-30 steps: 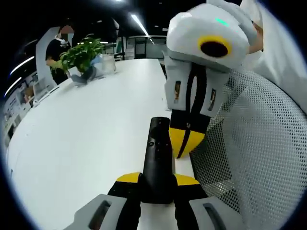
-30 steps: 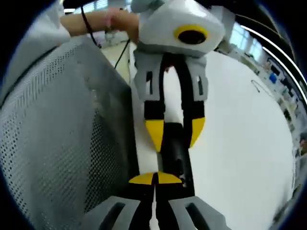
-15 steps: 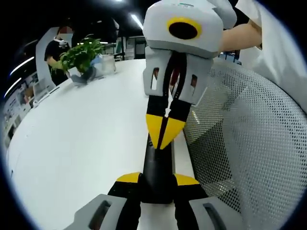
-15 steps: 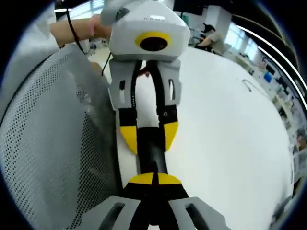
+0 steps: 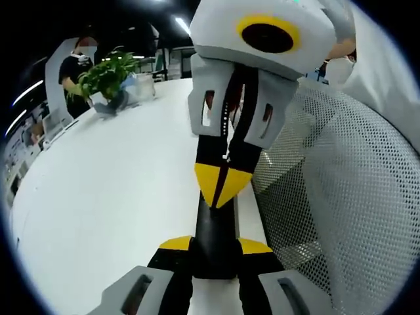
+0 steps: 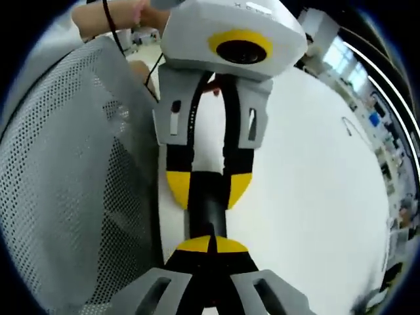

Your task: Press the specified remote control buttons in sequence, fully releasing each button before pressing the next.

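— Where is the remote?

— I see the black remote control (image 5: 214, 226) at lower centre of the left gripper view, clamped between my left gripper (image 5: 214, 245) and its yellow pads, over the white counter (image 5: 111, 190). In the right gripper view it sits low in the middle (image 6: 207, 213), gripped by the left gripper (image 6: 209, 189) coming down from above.

— And the right gripper?

— Pressed together. In the left gripper view the right gripper (image 5: 222, 187) comes down from the top with its yellow tips joined on the remote's top face. In its own view its jaws (image 6: 210, 245) meet at the bottom.

— Around it?

— A mesh chair back (image 5: 328, 197) at right, a potted plant (image 5: 108, 75) at upper left.
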A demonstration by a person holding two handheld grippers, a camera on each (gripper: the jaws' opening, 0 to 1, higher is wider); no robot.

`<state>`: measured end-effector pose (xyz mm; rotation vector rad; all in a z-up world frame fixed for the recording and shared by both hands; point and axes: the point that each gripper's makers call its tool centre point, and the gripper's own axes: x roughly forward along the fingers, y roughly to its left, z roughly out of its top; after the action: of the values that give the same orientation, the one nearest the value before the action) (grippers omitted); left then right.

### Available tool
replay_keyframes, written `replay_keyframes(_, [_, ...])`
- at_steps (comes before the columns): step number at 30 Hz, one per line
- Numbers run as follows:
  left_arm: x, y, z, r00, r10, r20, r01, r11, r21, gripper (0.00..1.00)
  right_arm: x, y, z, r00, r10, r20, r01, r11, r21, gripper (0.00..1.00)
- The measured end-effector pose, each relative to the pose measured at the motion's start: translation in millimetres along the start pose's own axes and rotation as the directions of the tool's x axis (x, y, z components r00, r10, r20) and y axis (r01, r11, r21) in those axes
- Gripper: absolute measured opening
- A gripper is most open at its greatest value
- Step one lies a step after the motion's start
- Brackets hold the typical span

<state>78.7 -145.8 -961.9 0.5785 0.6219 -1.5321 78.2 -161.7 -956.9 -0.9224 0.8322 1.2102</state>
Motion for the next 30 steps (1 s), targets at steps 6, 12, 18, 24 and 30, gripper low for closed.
replay_keyframes(6, [0.2,0.0,-0.2,1.0,0.012,0.014,-0.012,1.0,-0.007,0.24,-2.9,1.1,0.6,0.999,-0.003,0.052,0.001,1.0,0.029,0.0])
replay_keyframes(12, [0.2,0.4,-0.2,1.0,0.015,0.012,-0.015,1.0,-0.007,0.24,0.7,2.7,5.2,0.999,0.021,0.04,-0.022,1.0,0.012,0.0])
replay_keyframes(18, [-0.4,0.9,-0.2,1.0,0.007,0.013,-0.007,1.0,-0.003,0.24,2.9,-3.6,5.7,0.999,0.018,0.03,-0.02,0.999,0.05,0.0])
replay_keyframes(24, [0.1,0.8,-0.6,1.0,0.019,0.014,-0.019,1.0,-0.006,0.24,2.9,-2.6,4.1,0.999,-0.021,0.03,0.02,0.999,0.048,0.0])
replay_keyframes(30, [-0.5,1.4,-1.1,0.998,0.028,0.055,-0.027,0.999,-0.026,0.24,2.5,-0.5,7.4,0.999,-0.025,0.044,0.024,0.999,0.034,0.0])
